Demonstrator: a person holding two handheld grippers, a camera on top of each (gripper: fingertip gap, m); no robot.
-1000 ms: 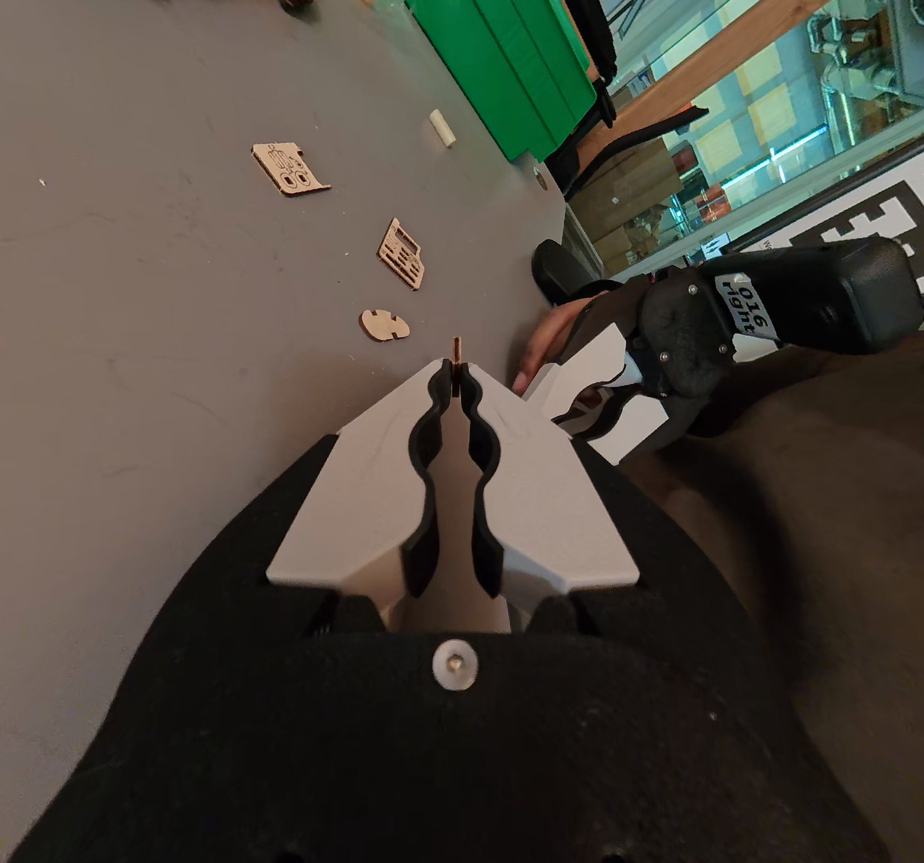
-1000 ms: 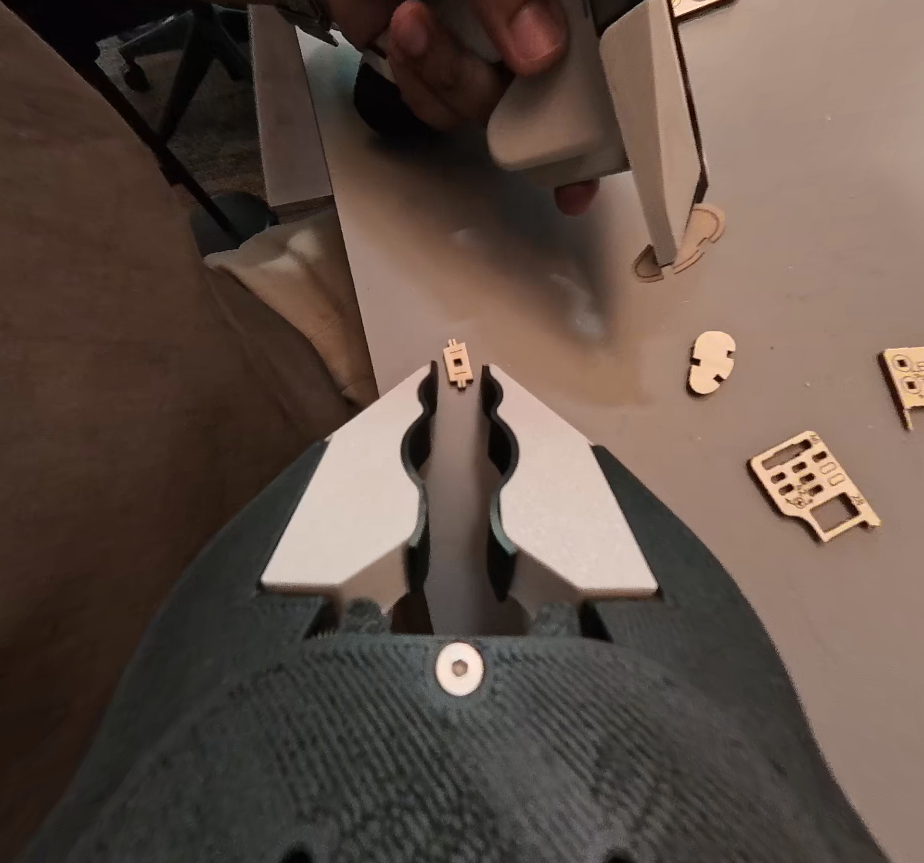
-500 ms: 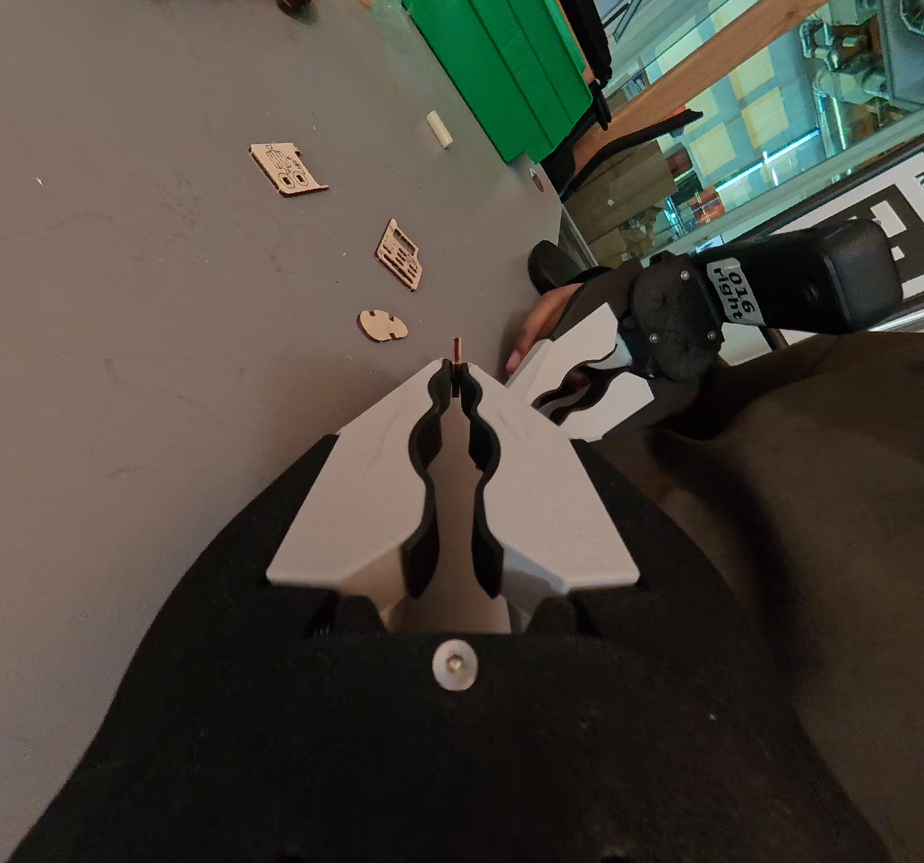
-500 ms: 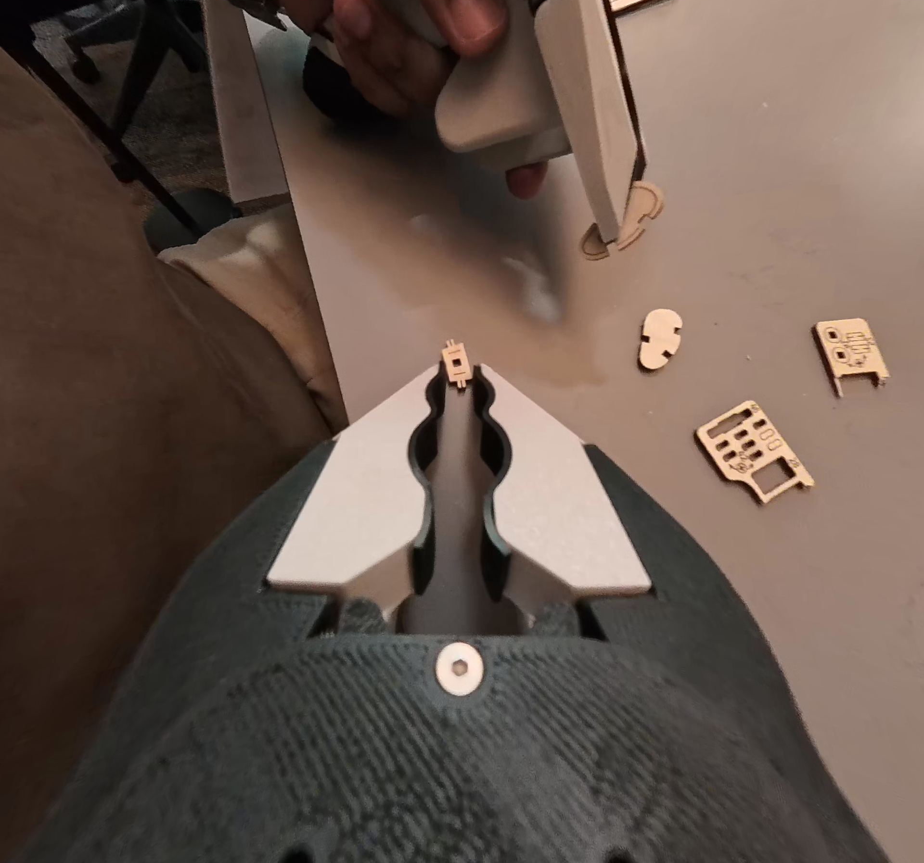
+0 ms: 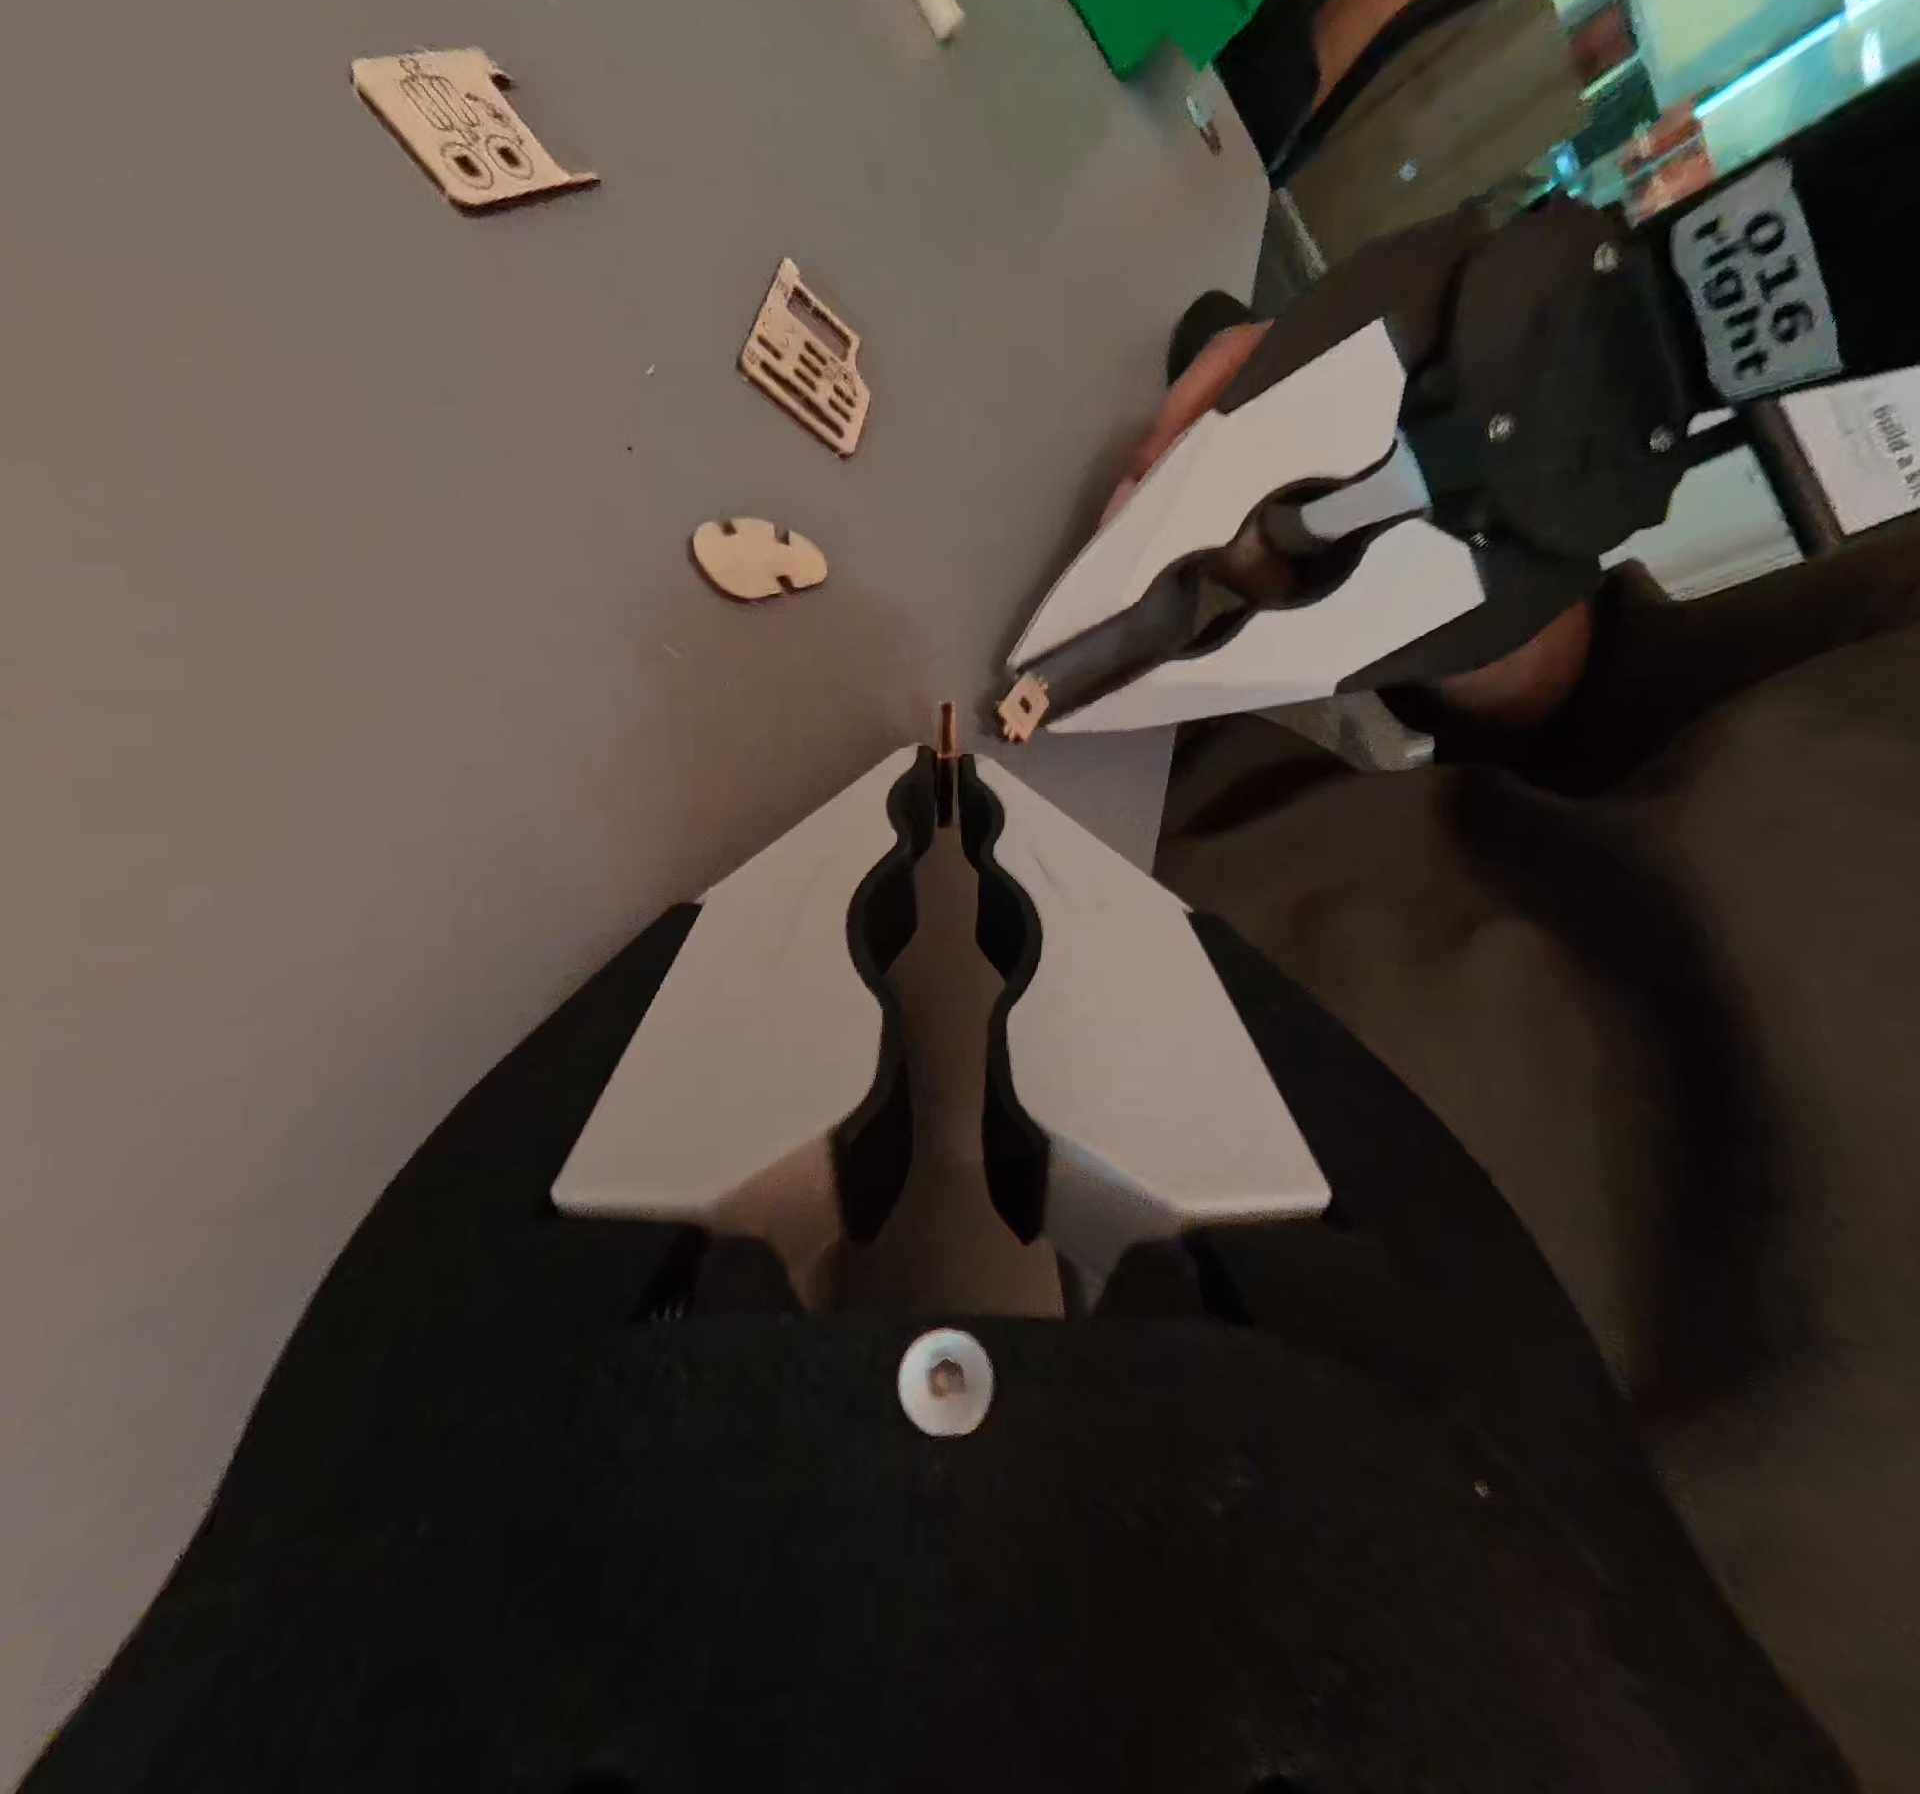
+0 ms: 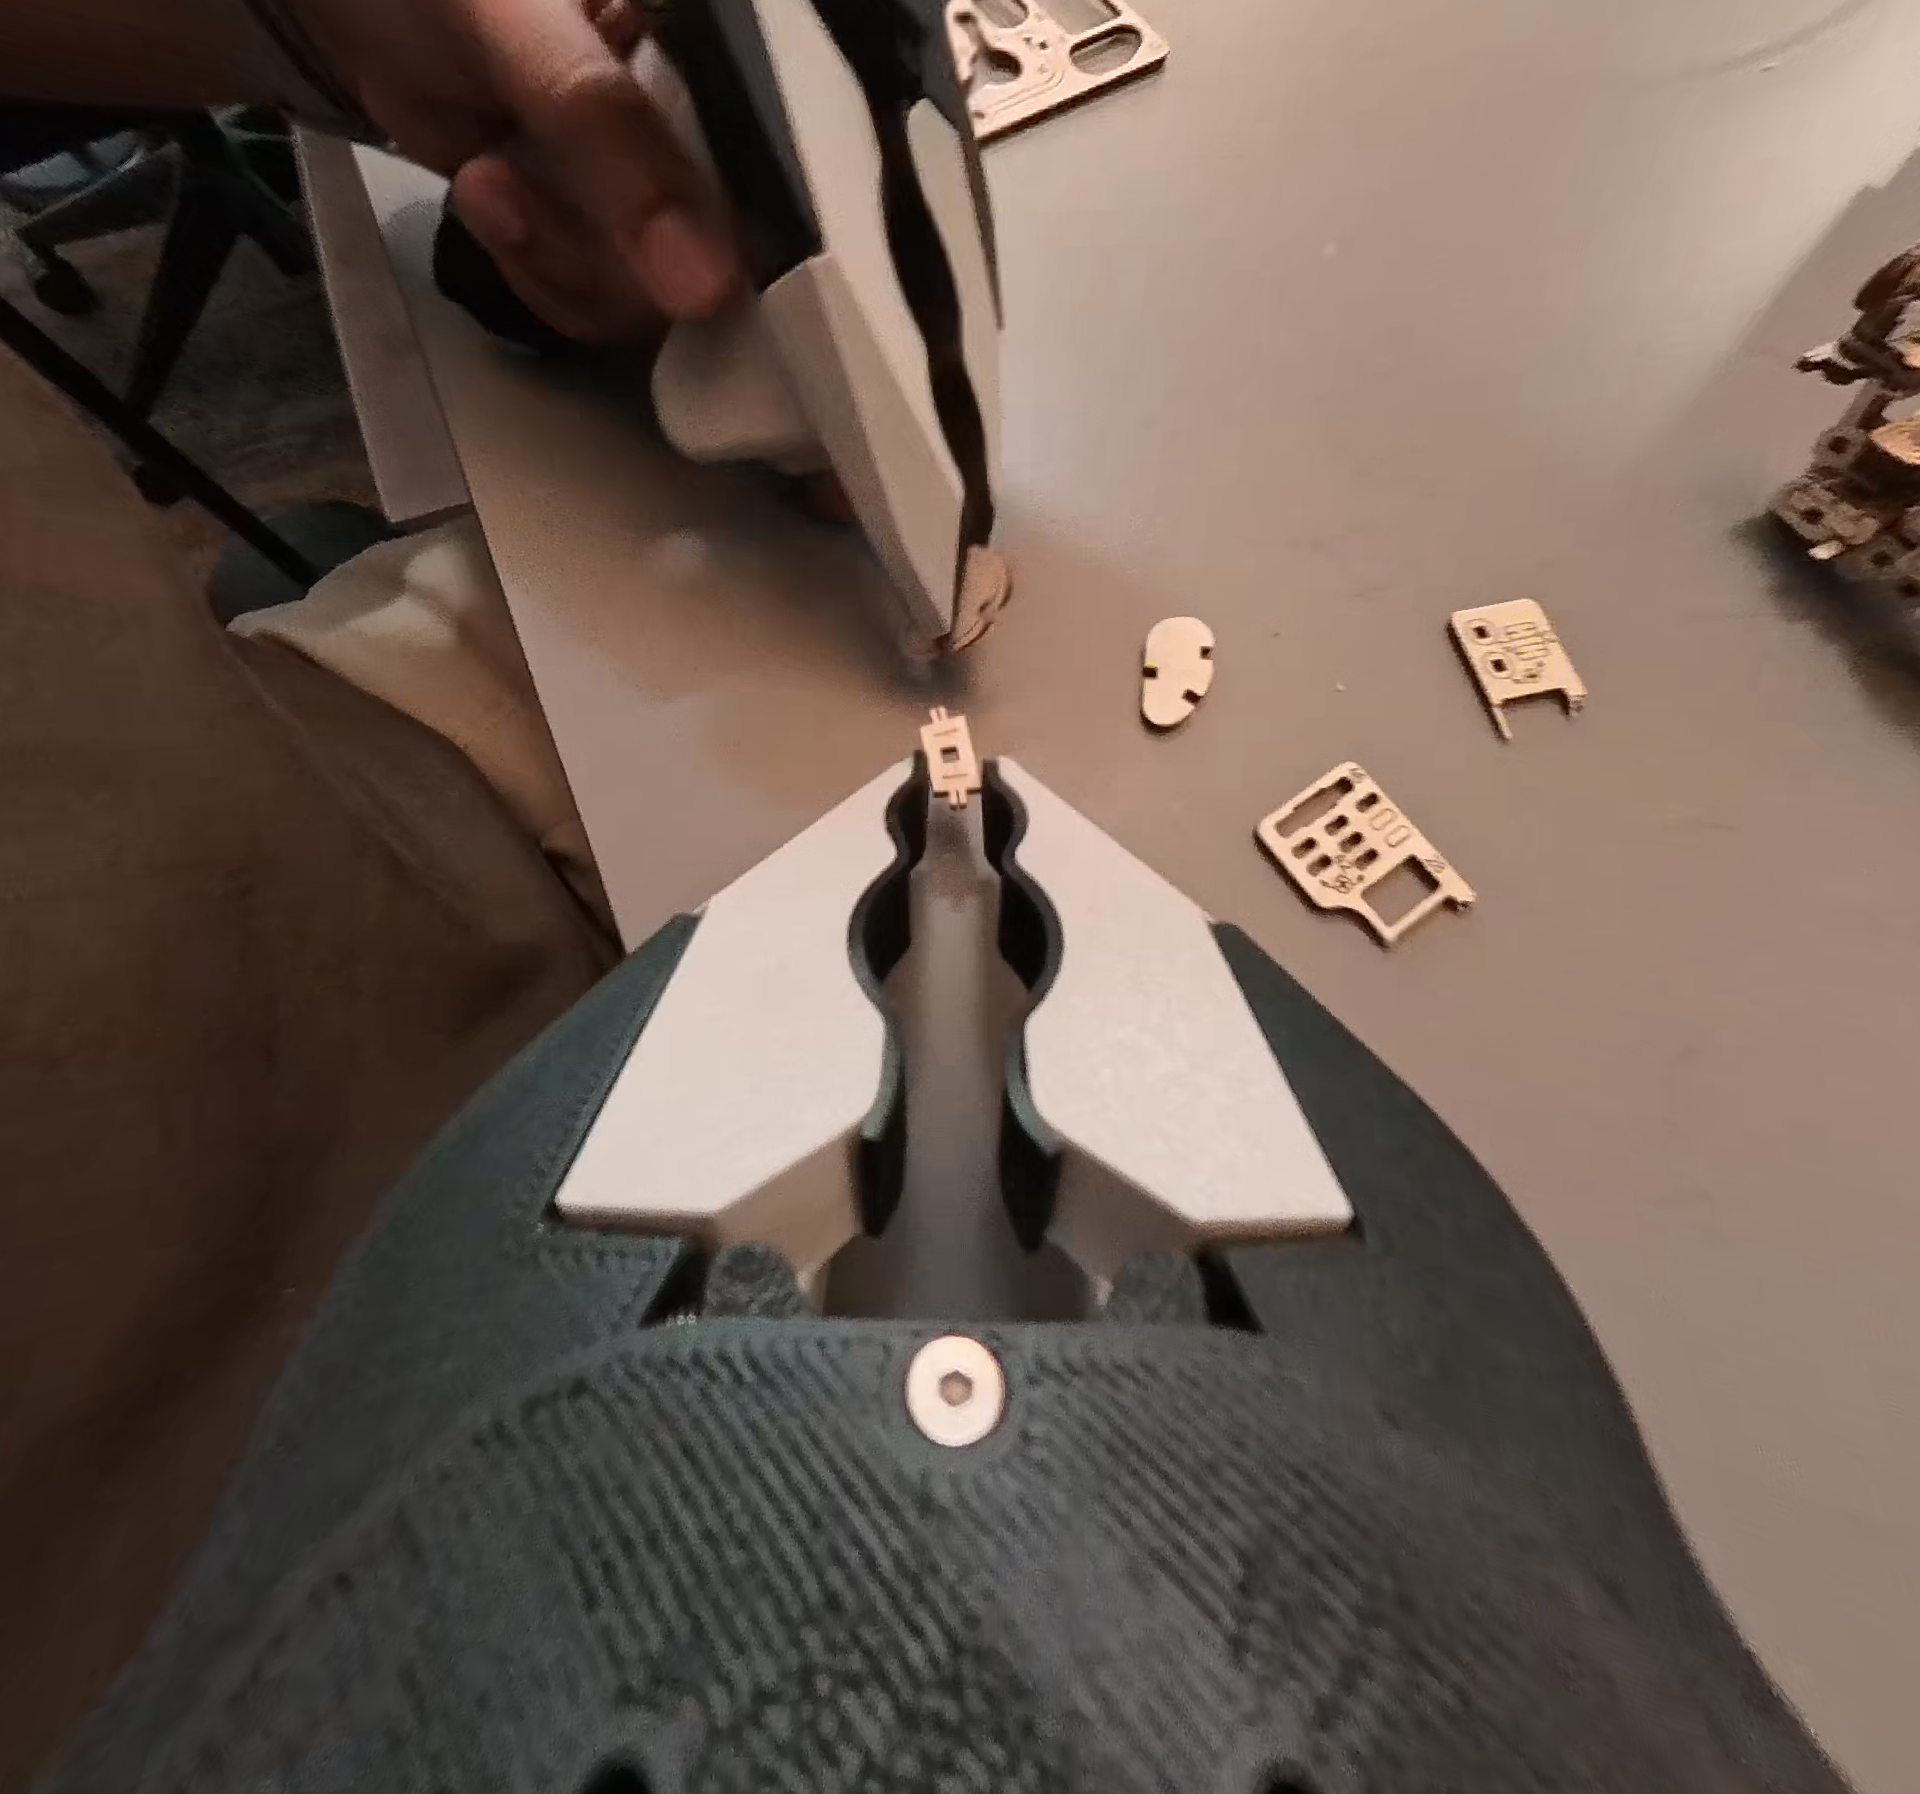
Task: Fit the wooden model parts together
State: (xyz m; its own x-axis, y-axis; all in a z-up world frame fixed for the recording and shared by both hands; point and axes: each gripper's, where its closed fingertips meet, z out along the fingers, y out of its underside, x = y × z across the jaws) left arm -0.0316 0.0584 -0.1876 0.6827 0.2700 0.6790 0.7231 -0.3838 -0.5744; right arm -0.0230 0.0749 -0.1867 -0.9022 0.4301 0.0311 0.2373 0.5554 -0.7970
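Beside both parts, oval cutout (image 5: 758, 558)

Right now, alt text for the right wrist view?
The right gripper pinches a tiny slotted wooden piece over a grey table. Just beyond it, the left gripper points down with a rounded wooden part. Three loose parts lie to the right.

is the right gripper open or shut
Shut: the right gripper has its jaws pinched on a small wooden connector sticking out past the tips.
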